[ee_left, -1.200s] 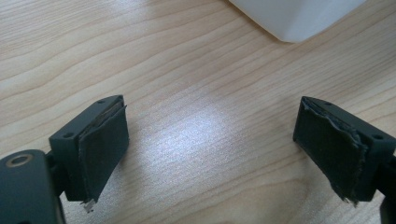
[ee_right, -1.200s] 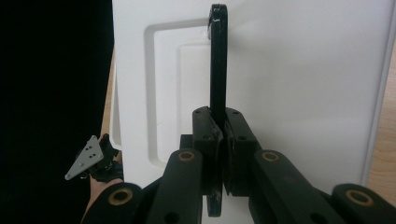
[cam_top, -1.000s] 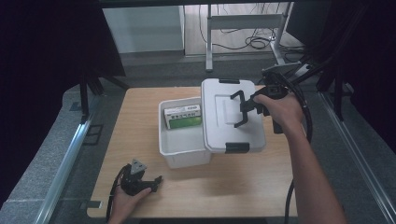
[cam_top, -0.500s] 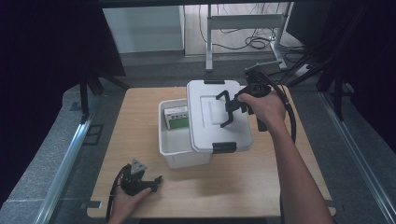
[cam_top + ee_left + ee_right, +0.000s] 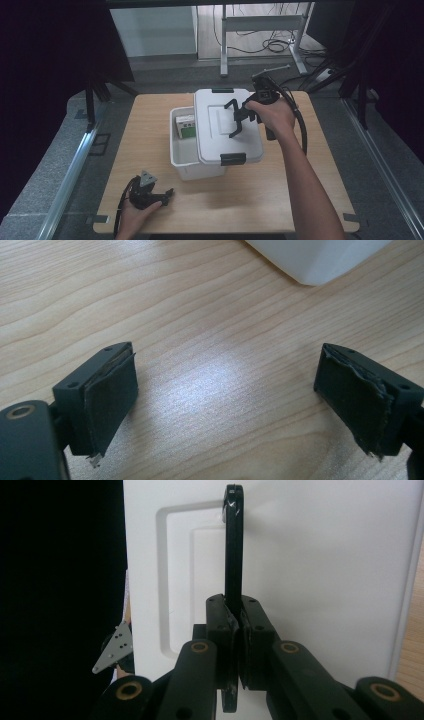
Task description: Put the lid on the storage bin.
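A white storage box (image 5: 189, 159) stands on the wooden table (image 5: 150, 150). A green-and-white packet (image 5: 186, 126) lies in its uncovered left part. The white lid (image 5: 217, 132) hangs over most of the box, a little off to the right. My right gripper (image 5: 239, 119) is shut on the lid's black handle (image 5: 233, 545), and its pads pinch the handle's base (image 5: 239, 617). My left gripper (image 5: 152, 192) rests in a hand at the table's near left, open, with bare wood between its jaws (image 5: 230, 400). A corner of the box (image 5: 315, 260) lies beyond it.
Black latches sit on the lid's near edge (image 5: 232, 159) and far edge (image 5: 222, 90). Bare wood lies left of the box and along the front. A desk frame and cables (image 5: 260, 45) stand on the floor behind the table. Dark curtains flank both sides.
My right gripper has carried the lid leftward over the box, so that less of the box's inside shows. The left gripper has stayed where it was.
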The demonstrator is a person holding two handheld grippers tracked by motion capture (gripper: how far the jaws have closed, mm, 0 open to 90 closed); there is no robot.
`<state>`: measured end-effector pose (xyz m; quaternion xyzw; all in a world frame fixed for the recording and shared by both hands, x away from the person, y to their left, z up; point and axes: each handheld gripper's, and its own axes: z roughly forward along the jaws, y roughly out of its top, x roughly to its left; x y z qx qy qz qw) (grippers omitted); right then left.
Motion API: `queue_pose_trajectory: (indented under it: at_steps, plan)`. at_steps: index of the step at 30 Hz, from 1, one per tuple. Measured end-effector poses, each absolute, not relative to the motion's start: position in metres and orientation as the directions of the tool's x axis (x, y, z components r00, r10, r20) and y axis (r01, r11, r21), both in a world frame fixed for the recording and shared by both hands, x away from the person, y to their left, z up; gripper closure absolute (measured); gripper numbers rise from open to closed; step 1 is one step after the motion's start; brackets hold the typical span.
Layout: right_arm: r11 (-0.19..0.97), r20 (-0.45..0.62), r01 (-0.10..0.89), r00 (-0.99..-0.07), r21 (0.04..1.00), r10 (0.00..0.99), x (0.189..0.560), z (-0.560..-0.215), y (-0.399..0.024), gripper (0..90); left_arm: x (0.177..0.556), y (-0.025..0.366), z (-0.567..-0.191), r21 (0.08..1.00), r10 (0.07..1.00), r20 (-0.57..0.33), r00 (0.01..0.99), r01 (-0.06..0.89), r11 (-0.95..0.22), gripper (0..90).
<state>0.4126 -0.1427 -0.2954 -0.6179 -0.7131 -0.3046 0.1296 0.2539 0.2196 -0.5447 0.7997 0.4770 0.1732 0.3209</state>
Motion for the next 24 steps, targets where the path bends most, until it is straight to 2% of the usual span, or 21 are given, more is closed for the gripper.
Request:
queue_pose_trajectory:
  at_steps: [24]
  plan:
    - [0.065,0.553,0.967,-0.195,0.245,0.81,0.422,-0.304,-0.111,85.3,0.254,0.22,-0.545,0.678,0.874,-0.029,0.485,0.652,-0.339,10.2]
